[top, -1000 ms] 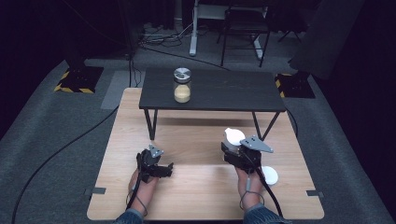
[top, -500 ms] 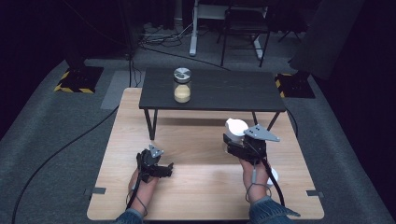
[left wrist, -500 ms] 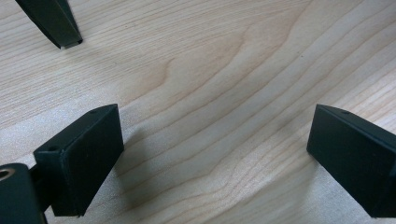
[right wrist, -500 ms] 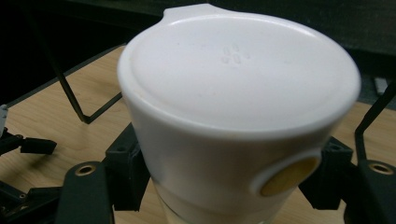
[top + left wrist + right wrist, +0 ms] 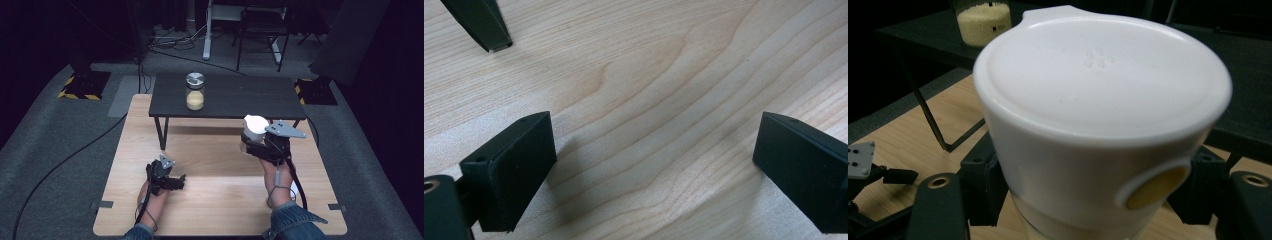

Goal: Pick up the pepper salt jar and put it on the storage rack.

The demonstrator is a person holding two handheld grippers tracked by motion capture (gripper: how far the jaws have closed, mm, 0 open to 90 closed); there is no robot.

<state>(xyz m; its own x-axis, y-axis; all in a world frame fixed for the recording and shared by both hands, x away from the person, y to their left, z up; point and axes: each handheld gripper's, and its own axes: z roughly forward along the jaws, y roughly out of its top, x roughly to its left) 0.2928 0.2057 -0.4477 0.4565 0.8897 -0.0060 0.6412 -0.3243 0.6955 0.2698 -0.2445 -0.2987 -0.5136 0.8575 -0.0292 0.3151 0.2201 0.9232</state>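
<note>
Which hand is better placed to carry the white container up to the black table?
Right: the right gripper is shut on the white container, lifted near the black table. The left gripper rests open, empty.

A jar [image 5: 195, 91] stands on the small table [image 5: 260, 97], behind the wooden board [image 5: 220, 200]; the lidded container [image 5: 255, 129] is probably above the board's right part.

Left tongs [image 5: 176, 181] gaping low, right tongs [image 5: 248, 142] clamped

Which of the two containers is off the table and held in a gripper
The white lidded container, clamped in the right gripper; the glass jar stands untouched on the black table.
</note>
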